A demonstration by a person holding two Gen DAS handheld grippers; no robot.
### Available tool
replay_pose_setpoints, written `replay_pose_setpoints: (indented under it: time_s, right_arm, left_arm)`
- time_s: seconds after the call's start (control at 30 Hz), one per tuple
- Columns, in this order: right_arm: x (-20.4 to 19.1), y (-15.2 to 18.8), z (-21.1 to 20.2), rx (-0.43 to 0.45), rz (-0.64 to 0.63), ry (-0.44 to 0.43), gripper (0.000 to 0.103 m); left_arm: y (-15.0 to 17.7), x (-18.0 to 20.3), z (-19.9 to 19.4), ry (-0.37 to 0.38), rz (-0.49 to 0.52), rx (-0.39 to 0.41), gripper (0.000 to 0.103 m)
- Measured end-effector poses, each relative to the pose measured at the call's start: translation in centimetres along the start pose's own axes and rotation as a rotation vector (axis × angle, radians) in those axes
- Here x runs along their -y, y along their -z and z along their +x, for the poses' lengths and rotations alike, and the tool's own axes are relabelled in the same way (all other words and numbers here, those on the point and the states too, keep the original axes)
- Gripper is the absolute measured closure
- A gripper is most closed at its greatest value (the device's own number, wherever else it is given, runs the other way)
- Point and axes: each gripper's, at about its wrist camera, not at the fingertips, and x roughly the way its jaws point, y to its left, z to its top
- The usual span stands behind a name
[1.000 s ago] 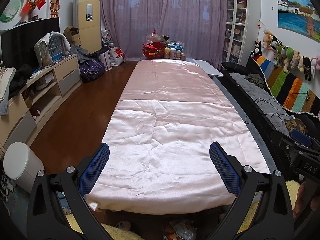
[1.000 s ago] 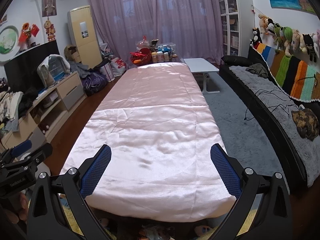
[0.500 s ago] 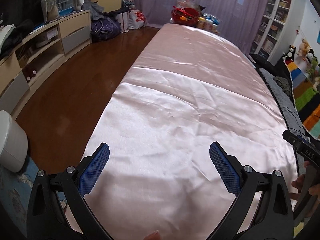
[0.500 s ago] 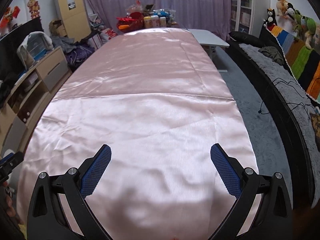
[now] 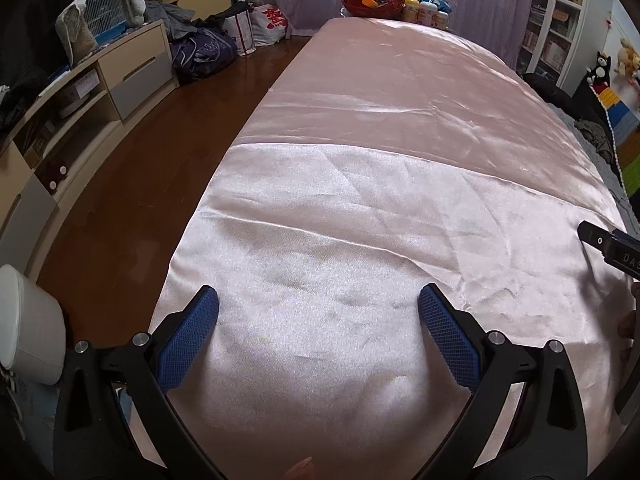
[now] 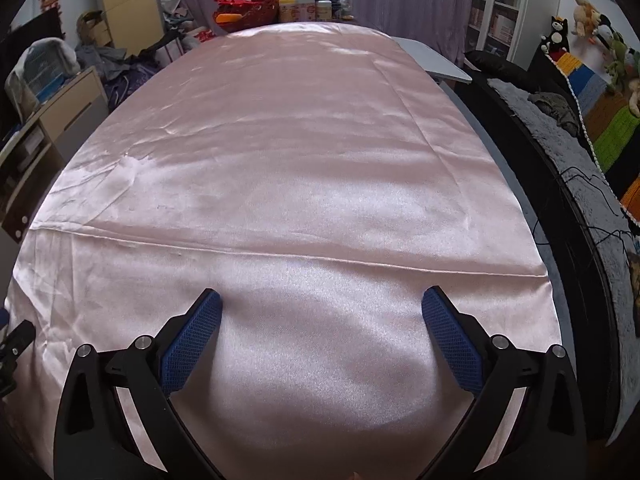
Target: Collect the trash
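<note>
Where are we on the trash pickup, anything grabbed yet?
Nothing looks done. Left gripper and right gripper hang over the pink cloth, jaws wide open and empty. No trash shows on the cloth. The white bin stands on the floor at left. All collecting is still left.

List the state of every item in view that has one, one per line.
left gripper: jaws open, empty, above the cloth
right gripper: jaws open, empty, above the cloth
pink satin cloth: spread flat over the long table, lightly creased
white bin: lid shut, on the floor to the left
red basket: upright at the far end
cabinet drawers: closed
</note>
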Motion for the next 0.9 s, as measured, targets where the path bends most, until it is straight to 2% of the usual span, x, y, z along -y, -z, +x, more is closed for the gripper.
replay_pose_setpoints:
  time_s: [0.9]
  right_arm:
    - [0.05, -0.12, -0.06, -0.001, 0.005, -0.002, 0.002]
  left_arm:
    - [-0.09, -0.12, 0.14, -0.003, -0.002, 0.009, 0.007]
